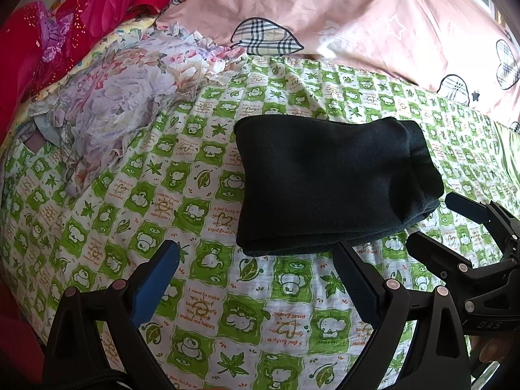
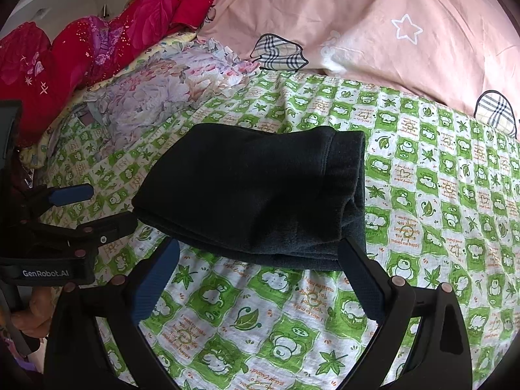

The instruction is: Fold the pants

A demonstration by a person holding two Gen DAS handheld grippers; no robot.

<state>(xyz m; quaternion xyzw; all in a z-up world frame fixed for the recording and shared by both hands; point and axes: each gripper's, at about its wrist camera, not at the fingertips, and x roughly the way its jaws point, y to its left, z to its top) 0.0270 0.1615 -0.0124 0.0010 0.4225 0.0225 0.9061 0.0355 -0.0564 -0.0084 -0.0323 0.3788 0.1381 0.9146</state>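
Dark pants (image 1: 331, 182) lie folded into a thick, compact rectangle on the green-and-white patterned bed sheet (image 1: 201, 312); they also show in the right wrist view (image 2: 256, 191). My left gripper (image 1: 256, 253) is open and empty, its fingertips just short of the bundle's near edge. My right gripper (image 2: 260, 250) is open and empty, its fingertips at the bundle's near edge. The right gripper (image 1: 432, 221) also shows at the right in the left wrist view, beside the bundle's right end. The left gripper (image 2: 104, 204) shows at the left in the right wrist view.
A pink quilt with plaid hearts (image 1: 357, 13) lies along the back of the bed. A floral cloth (image 1: 123, 97) is bunched at the back left, with red fabric (image 1: 65, 19) behind it. The patterned sheet (image 2: 455, 195) extends to the right.
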